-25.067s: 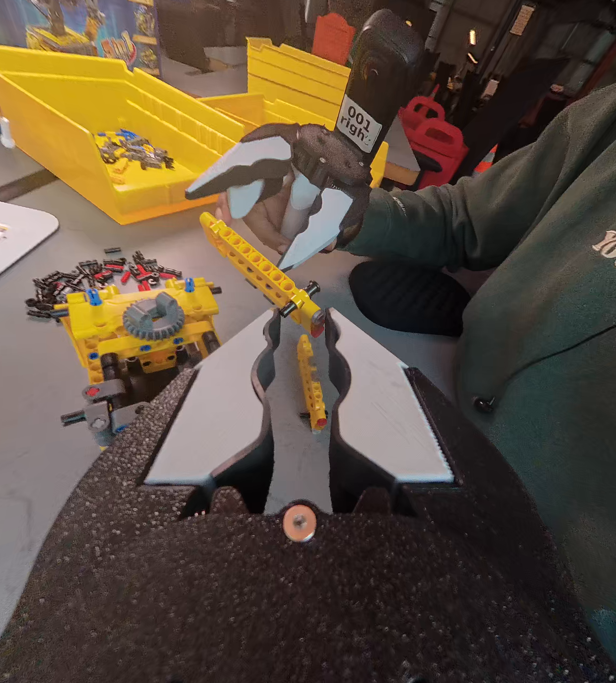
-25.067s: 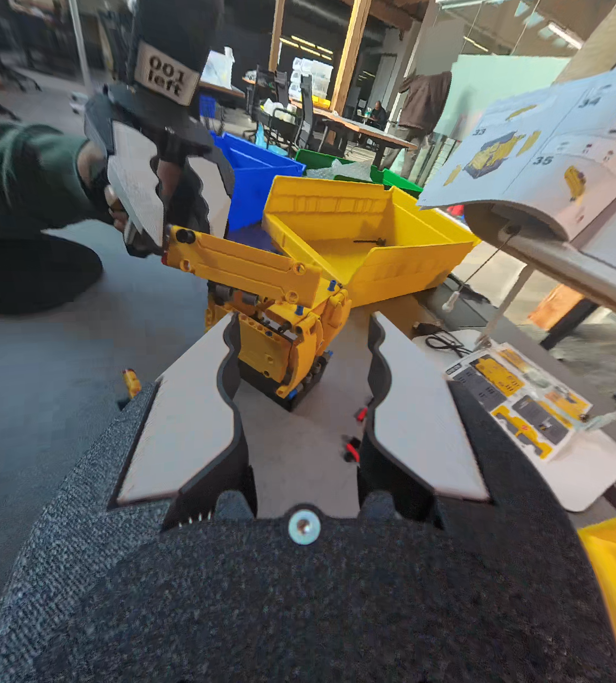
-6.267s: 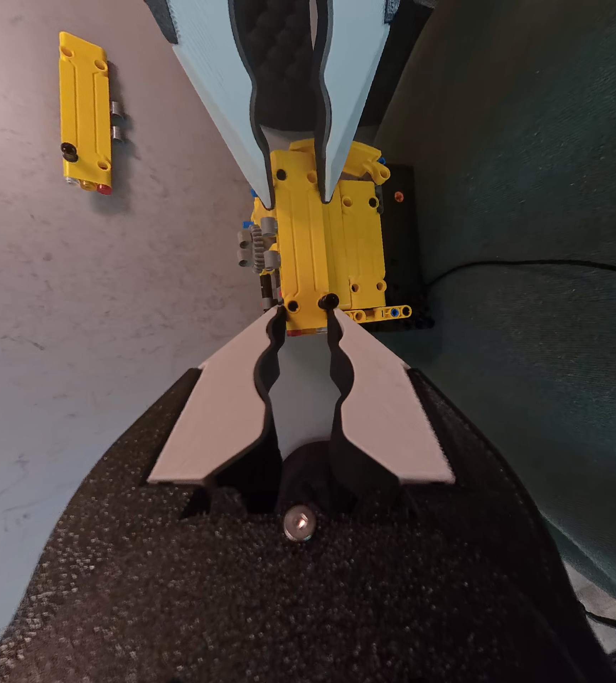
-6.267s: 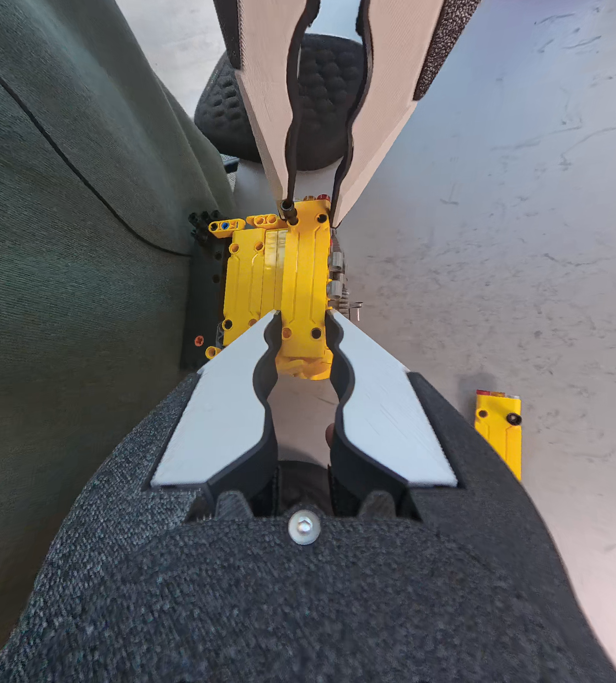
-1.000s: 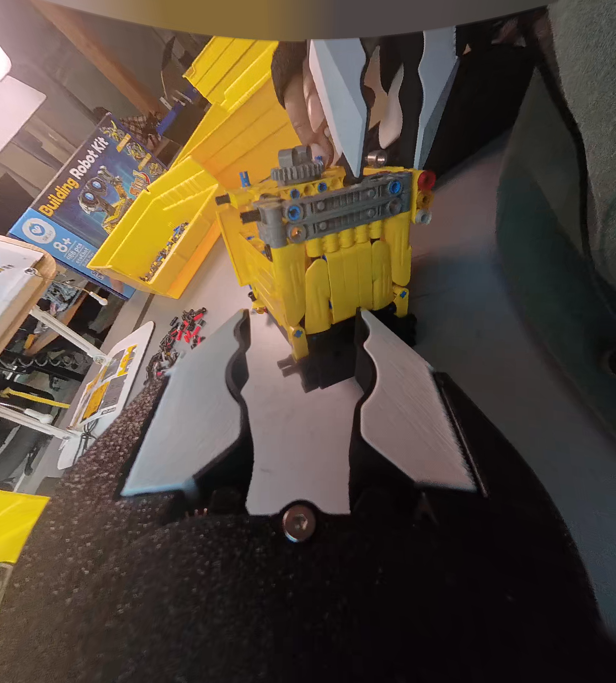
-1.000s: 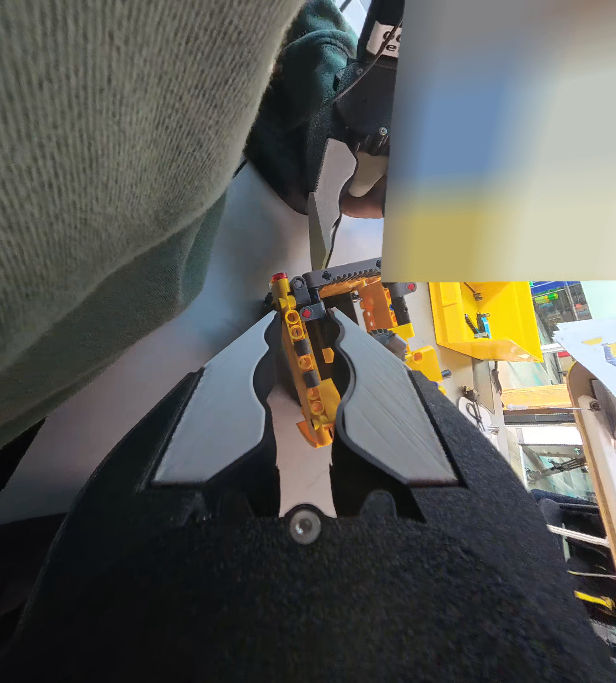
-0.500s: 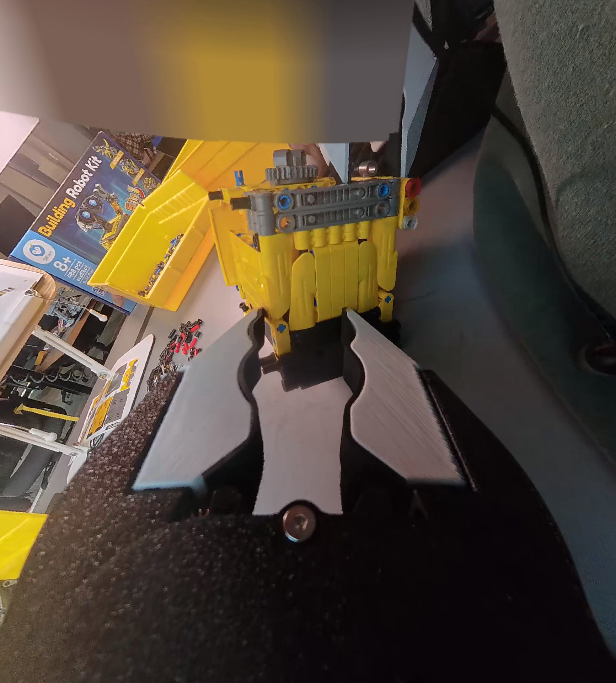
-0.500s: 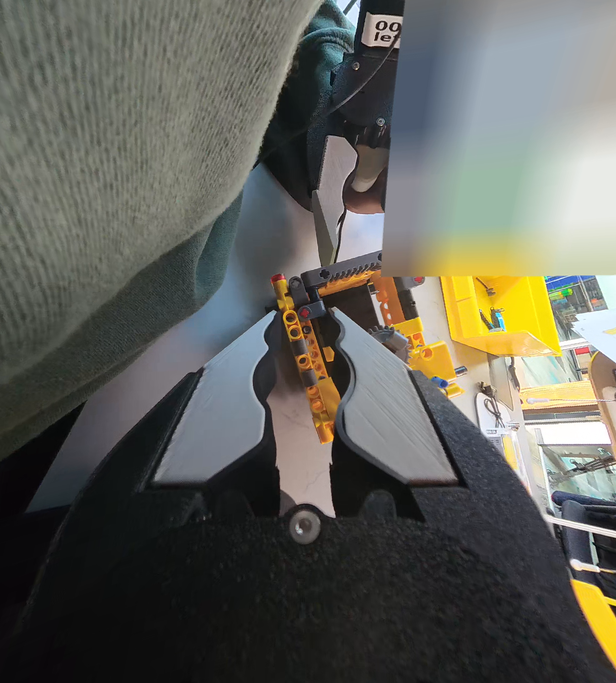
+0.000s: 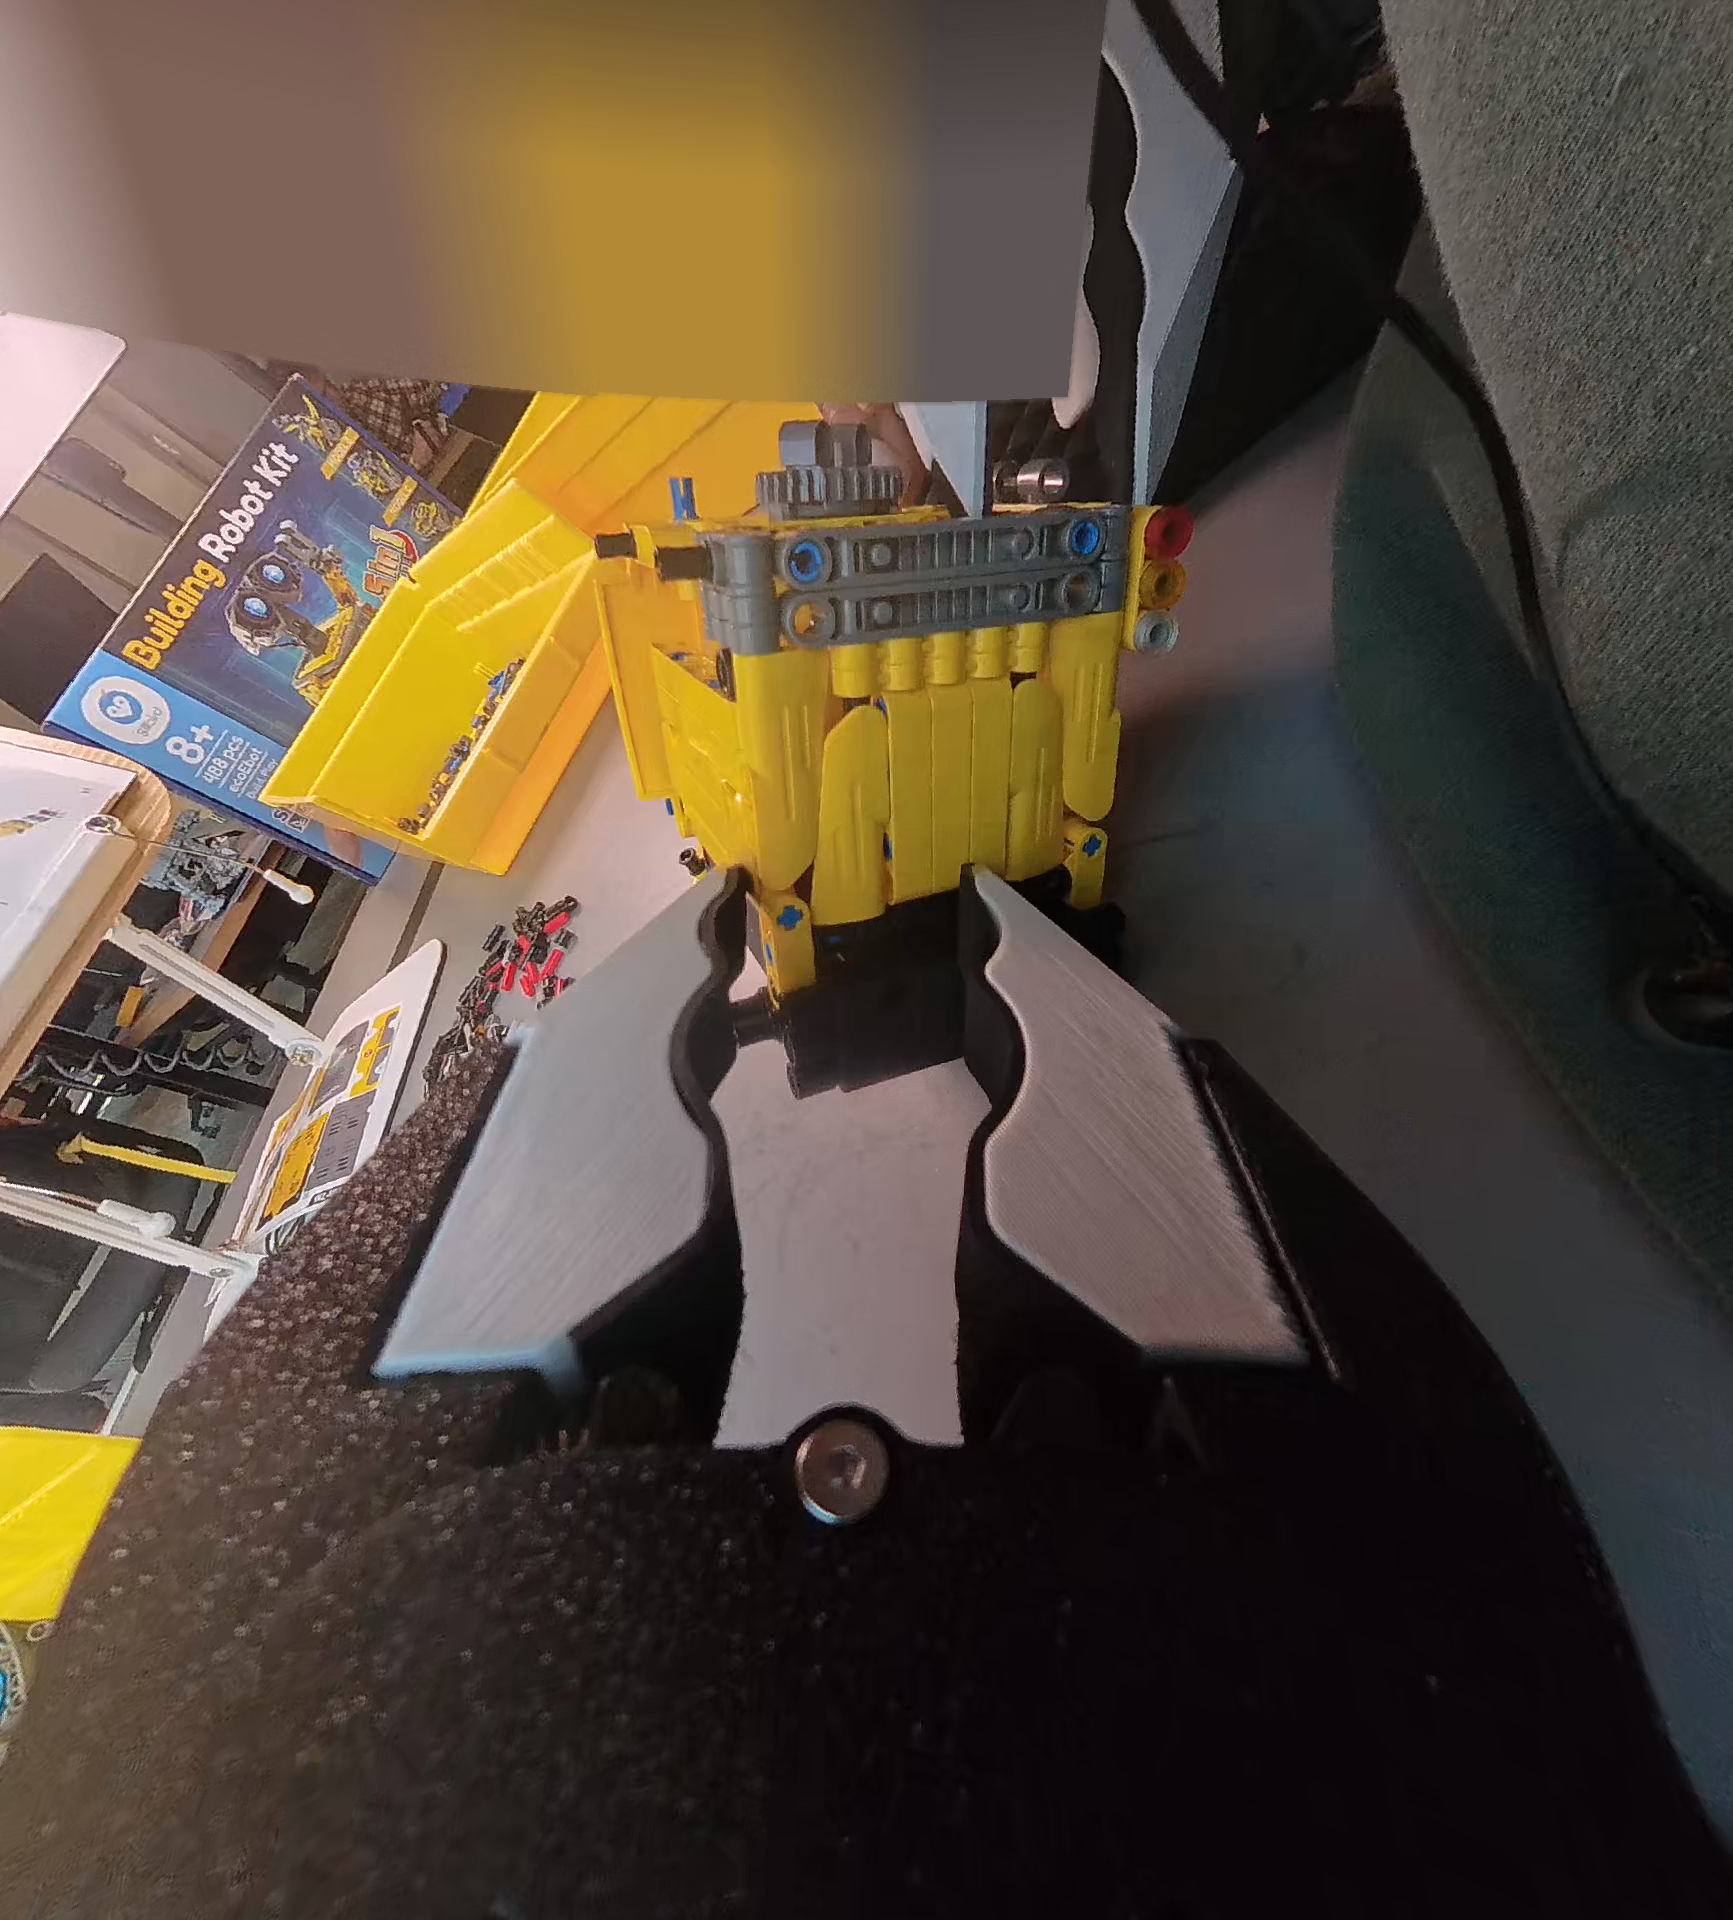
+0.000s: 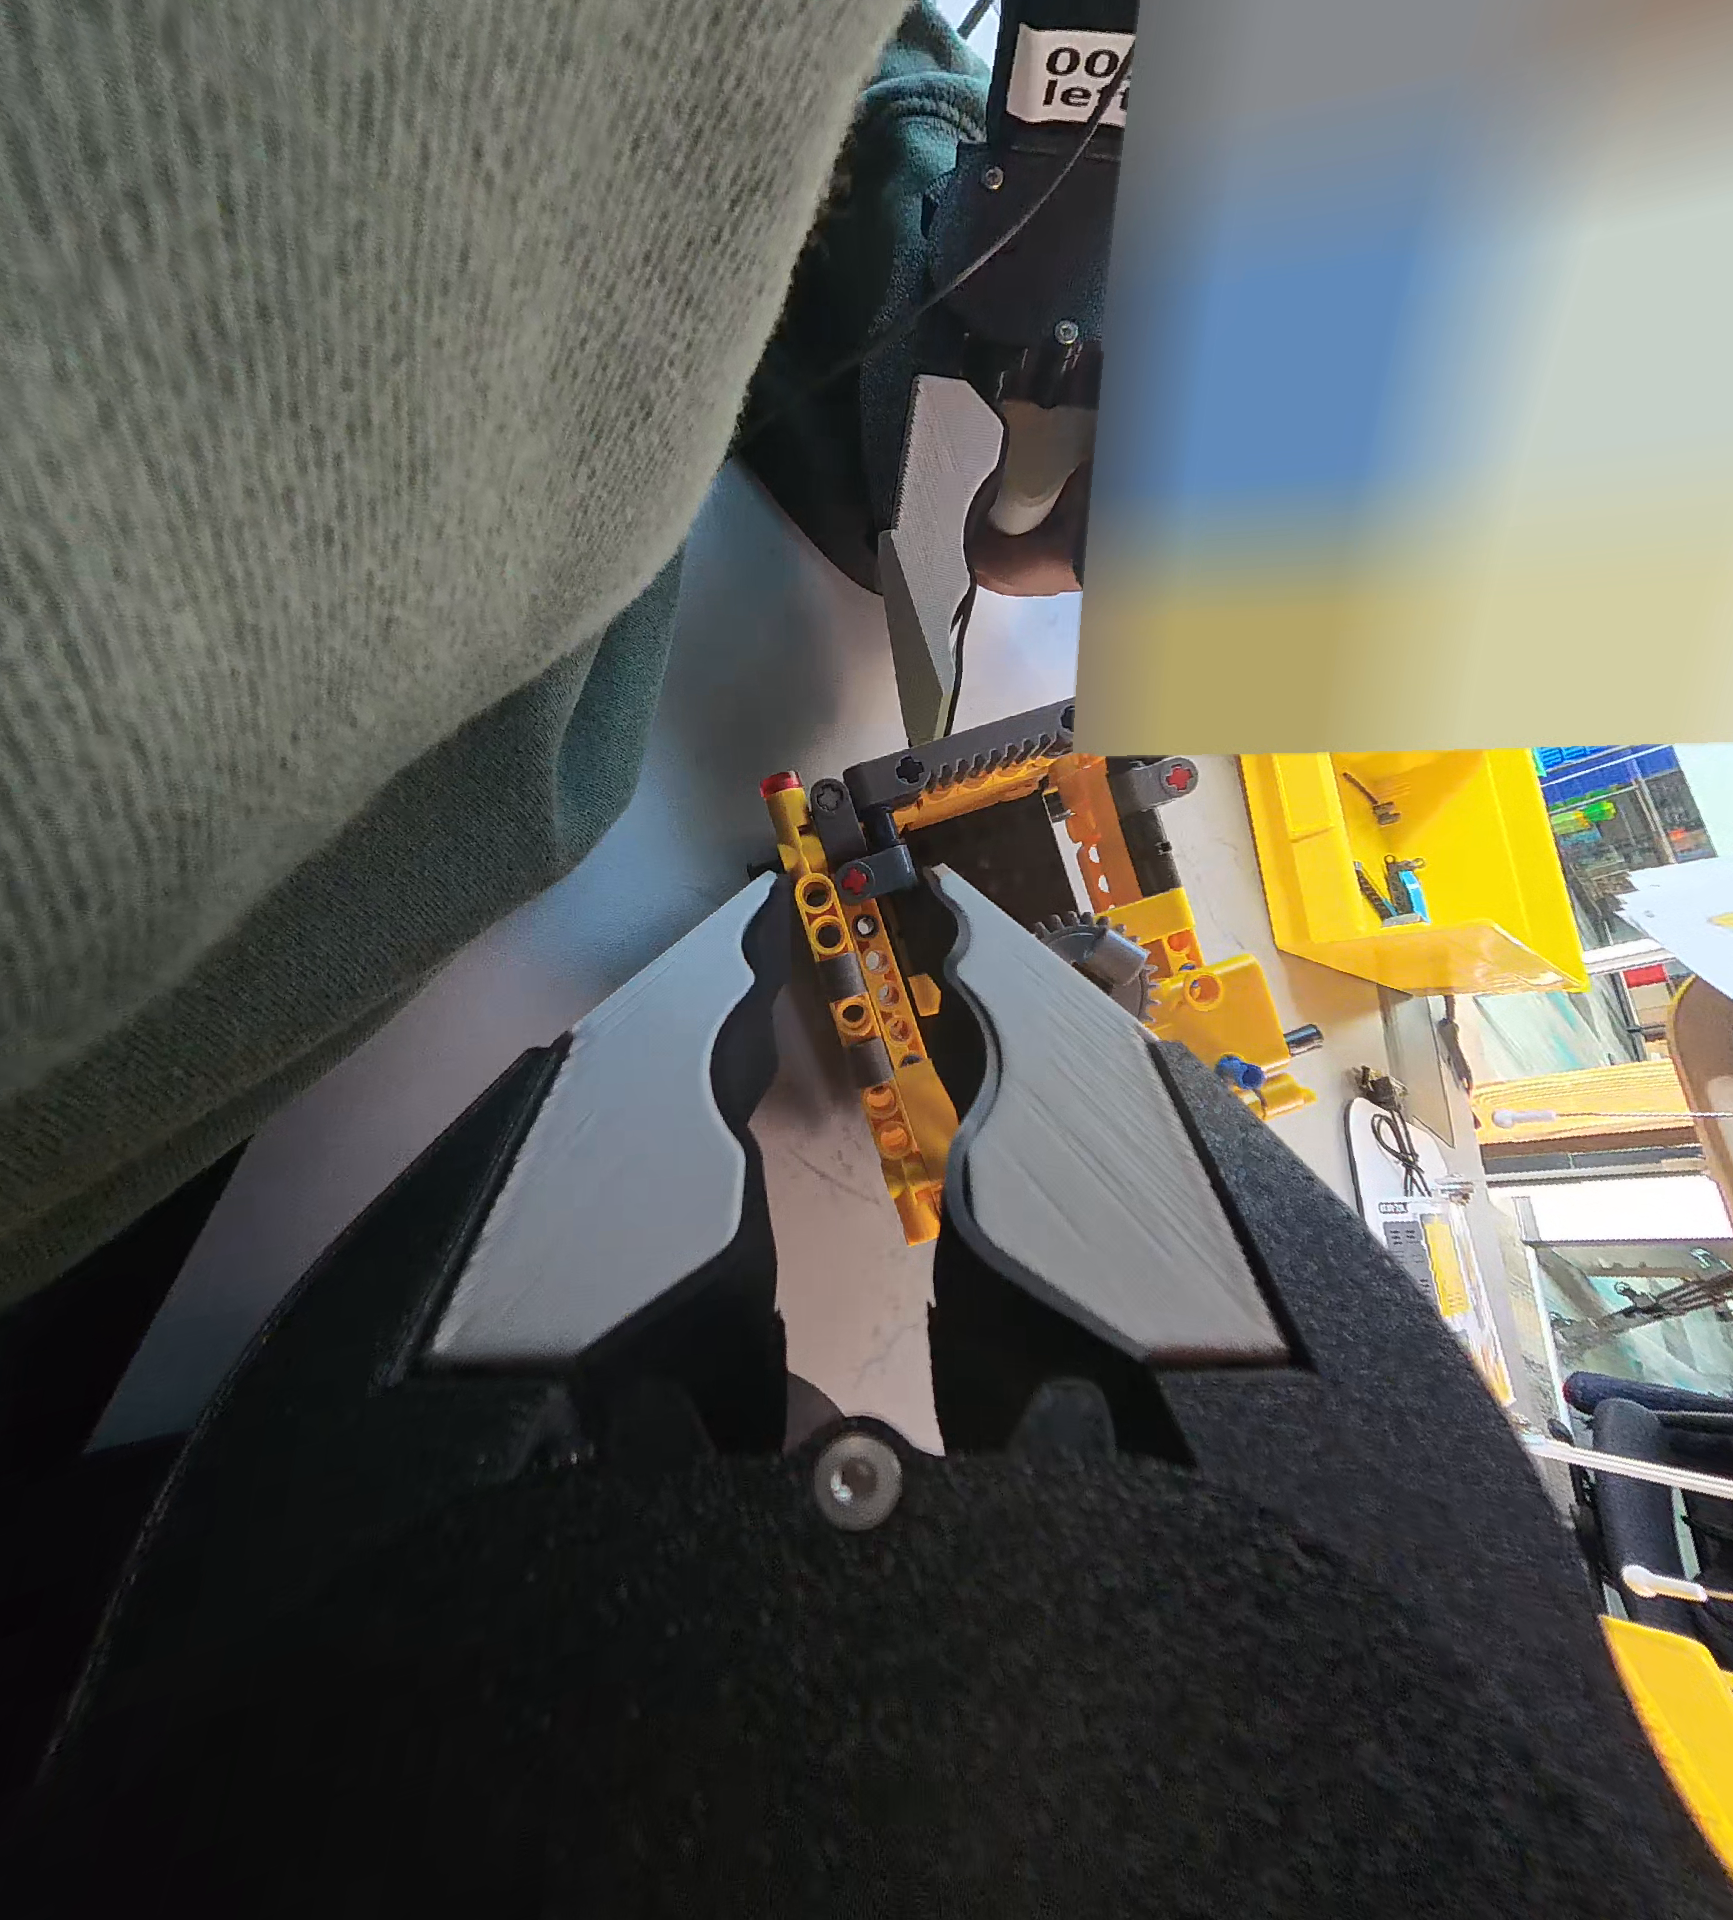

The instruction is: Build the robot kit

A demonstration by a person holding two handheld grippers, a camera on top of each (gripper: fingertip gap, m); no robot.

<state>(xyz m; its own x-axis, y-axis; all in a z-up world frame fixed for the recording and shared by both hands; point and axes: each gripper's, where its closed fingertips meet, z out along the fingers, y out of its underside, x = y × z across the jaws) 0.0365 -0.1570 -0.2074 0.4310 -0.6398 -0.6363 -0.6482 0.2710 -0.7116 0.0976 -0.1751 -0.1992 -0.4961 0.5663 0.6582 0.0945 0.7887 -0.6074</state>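
Yellow brick model (image 9: 924, 748) upright, right gripper (image 10: 857, 883) clamping its edge

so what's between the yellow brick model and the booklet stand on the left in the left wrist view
In the left wrist view, a scatter of small black and red pins lies on the grey tabletop between the yellow brick model and the booklet stand.

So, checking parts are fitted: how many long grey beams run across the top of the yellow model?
2: upper grey beam, lower grey beam touching just beneath it, on the yellow model. Others may be hidden.
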